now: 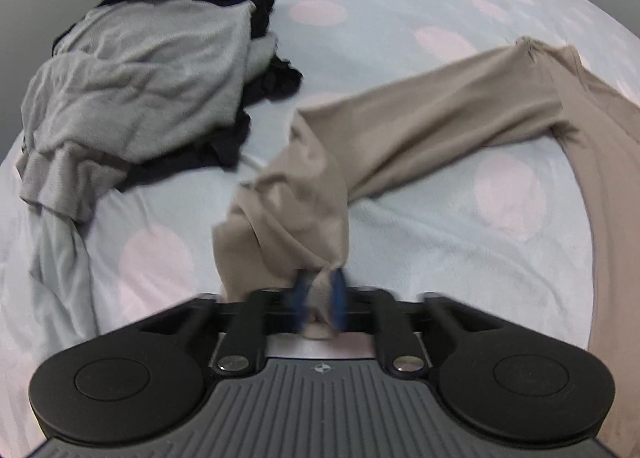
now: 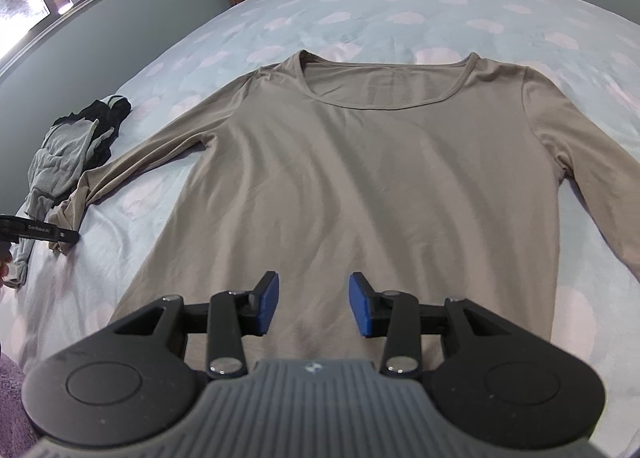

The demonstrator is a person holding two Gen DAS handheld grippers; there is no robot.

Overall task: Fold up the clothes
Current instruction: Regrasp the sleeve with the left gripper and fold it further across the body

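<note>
Shirt (image 2: 352, 178) is thin, limp; we clamp its cuff (image 1: 320, 290) in left gripper (image 1: 320, 294), right gripper (image 2: 313, 304) apart, empty.

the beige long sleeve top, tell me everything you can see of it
The beige long-sleeve top is thin, smooth knit with a wide scoop neckline. It lies face up and mostly flat on the dotted blue bedspread, neck away from the camera, lightly wrinkled. One sleeve stretches toward the grey and black clothes pile; its bunched cuff is pinched in the left gripper. The open right gripper hovers over the hem, not gripping.
</note>
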